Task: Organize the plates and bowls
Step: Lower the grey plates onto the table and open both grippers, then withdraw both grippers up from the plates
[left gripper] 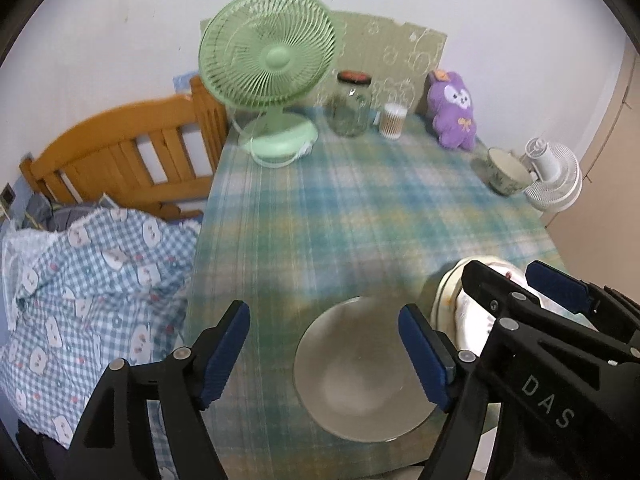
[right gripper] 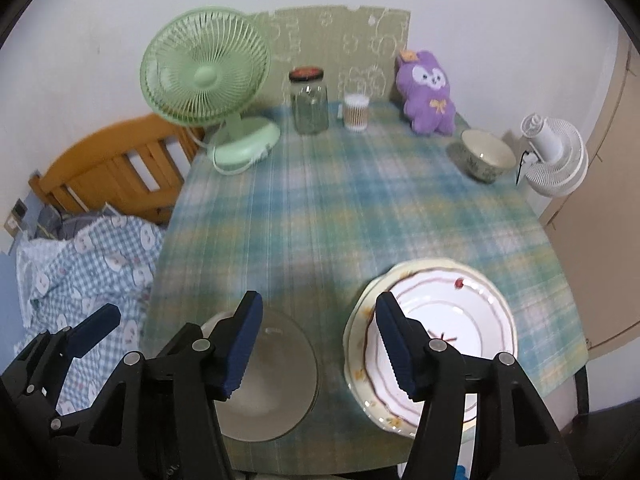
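Observation:
A grey plate [left gripper: 360, 368] lies near the front edge of the checked tablecloth [left gripper: 340, 208]. My left gripper [left gripper: 324, 340] hangs above it, open and holding nothing. To the right, a white plate with red trim [right gripper: 444, 320] is stacked on a cream plate [right gripper: 354, 344]. My right gripper [right gripper: 320, 320] hovers open and empty between the grey plate [right gripper: 272, 384] and that stack. It also shows at the right of the left wrist view, right gripper [left gripper: 516, 276], over the stack. A green patterned bowl [right gripper: 482, 156] stands upright at the table's far right.
Along the table's back stand a green fan [right gripper: 204, 68], a glass jar [right gripper: 309, 104], a cotton-swab tub [right gripper: 356, 112] and a purple plush toy [right gripper: 428, 92]. A small white fan [right gripper: 554, 156] sits off the right edge. A wooden bed frame [left gripper: 120, 152] and checked bedding [left gripper: 80, 280] lie left.

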A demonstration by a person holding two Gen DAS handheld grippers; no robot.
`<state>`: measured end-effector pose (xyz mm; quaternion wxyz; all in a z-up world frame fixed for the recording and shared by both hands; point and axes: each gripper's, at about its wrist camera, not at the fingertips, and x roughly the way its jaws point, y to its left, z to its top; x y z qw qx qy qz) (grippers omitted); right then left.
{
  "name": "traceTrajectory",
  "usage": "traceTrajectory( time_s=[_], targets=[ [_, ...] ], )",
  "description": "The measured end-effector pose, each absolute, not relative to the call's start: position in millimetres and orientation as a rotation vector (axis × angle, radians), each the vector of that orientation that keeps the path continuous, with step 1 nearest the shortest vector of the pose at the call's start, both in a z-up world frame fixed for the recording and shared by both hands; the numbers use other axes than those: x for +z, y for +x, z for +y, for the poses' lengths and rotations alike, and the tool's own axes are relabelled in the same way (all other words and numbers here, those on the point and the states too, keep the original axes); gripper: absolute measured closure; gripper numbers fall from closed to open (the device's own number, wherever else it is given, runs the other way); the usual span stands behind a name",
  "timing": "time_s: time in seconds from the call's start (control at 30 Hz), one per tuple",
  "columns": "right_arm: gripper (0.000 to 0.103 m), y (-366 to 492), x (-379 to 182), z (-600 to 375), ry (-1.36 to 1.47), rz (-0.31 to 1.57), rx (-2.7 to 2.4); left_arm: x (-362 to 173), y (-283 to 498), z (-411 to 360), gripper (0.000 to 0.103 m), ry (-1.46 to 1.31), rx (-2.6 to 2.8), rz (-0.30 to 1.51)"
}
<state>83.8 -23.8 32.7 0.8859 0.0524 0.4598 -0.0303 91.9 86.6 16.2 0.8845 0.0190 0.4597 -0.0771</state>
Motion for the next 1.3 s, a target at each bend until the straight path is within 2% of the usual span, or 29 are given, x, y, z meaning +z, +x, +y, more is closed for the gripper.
traceTrajectory(
  time_s=[0.1,0.27,0.43,0.5,0.67,1.3],
  targets=[
    [0.030,84.7,44.3,-32.9,0.108,0.916,-0.082,25.4,95.0,75.9,0.023,0.048,-0.159,0.931],
    [0.027,94.2,56.1,-55.7,0.112,0.886,-0.087,35.2,104.4,55.8,0.021,0.040,-0.160,0.907],
    [0.018,102.0,65.4,-83.8,0.102,0.838,-0.083,44.1,107.9,28.4,0.008,0.050,-0.152,0.860],
    [0.014,106.4,68.2,-94.0,0.106,0.829,-0.076,47.4,112.9,15.1,0.007,0.049,-0.155,0.857],
    [0.014,125.3,72.3,-130.5,0.086,0.833,-0.049,49.7,126.3,-17.8,0.004,0.034,-0.142,0.858],
    [0.014,198.9,51.8,-261.4,0.082,0.833,0.022,34.9,185.8,-139.7,0.004,0.032,-0.059,0.851]
  ],
)
